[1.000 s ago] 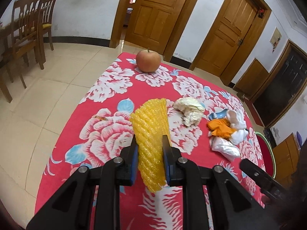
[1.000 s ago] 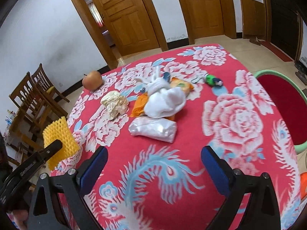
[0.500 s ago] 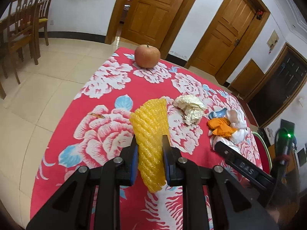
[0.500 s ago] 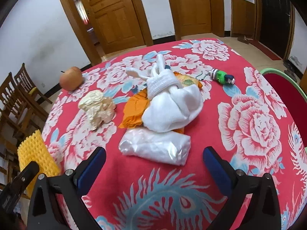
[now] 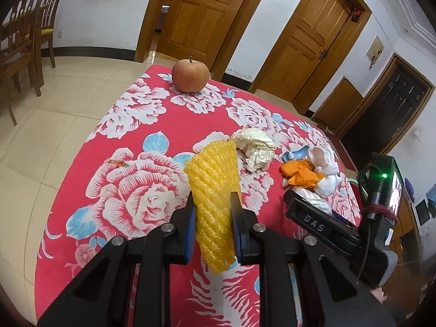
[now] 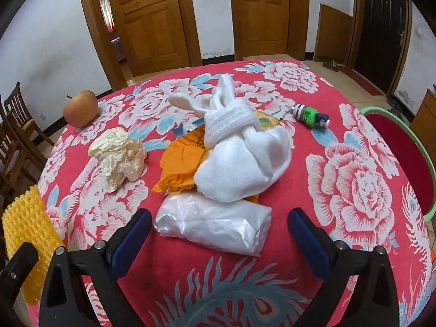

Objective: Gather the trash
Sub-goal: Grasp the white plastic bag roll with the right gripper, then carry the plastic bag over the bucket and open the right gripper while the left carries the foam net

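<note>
My left gripper is shut on a yellow foam fruit net, held above the red flowered tablecloth; the net also shows at the left edge of the right wrist view. My right gripper stands open, its blue pads on either side of a clear plastic bag lying on the cloth, not touching it. Behind the bag lie a white knitted sock bundle, an orange wrapper and a crumpled cream paper ball. In the left wrist view the right gripper reaches in from the right.
An apple sits near the table's far left edge. A small green toy on a bead chain lies far right. A red stool with a green rim stands beside the table. Wooden chairs stand off to the left; doors line the far wall.
The right gripper has come forward and down toward the plastic bag, which now lies between its open fingers. The left gripper keeps the yellow net, nearly still.
</note>
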`<state>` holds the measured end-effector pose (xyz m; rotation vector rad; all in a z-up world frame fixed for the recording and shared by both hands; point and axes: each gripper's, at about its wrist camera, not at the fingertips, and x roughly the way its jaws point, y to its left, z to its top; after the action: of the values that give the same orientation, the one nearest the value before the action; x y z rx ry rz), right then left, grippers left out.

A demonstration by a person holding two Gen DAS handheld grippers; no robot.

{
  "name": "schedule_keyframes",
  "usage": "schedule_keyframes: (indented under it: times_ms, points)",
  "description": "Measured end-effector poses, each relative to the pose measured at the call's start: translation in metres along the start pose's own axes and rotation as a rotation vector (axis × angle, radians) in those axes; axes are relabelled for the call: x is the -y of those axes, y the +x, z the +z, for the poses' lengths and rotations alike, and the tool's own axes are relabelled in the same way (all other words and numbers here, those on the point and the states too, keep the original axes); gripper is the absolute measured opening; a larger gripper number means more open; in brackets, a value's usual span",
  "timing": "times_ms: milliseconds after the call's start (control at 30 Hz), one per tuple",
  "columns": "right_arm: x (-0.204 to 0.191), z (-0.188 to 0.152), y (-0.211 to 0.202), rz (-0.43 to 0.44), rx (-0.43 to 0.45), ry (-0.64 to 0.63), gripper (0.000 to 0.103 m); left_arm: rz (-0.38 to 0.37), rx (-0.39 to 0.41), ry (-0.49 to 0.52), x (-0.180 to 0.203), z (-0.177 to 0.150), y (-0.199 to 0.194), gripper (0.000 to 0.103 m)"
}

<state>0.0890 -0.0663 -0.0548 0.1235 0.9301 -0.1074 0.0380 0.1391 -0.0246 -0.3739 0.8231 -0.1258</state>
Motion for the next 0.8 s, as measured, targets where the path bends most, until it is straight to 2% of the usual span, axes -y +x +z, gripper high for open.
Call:
schedule_keyframes:
  times_ms: [67, 133, 500, 800]
  points:
    - [0.0, 0.001, -0.001, -0.019, 0.01, -0.005, 0.085, -0.001, -0.001, 0.004, 0.001, -0.001, 0.0, 0.021]
    - [0.001, 0.001, -0.003, -0.014, 0.013, -0.006, 0.079, -0.003, -0.002, 0.005, 0.001, -0.001, -0.001, 0.021]
    - [0.029, -0.015, -0.03, 0.118, -0.018, 0.002, 0.078, -0.028, 0.003, 0.029, 0.019, -0.007, -0.009, 0.022]
    - [0.07, -0.024, -0.066, 0.183, 0.019, 0.013, 0.078, -0.067, -0.014, 0.069, 0.056, -0.011, -0.01, 0.022]
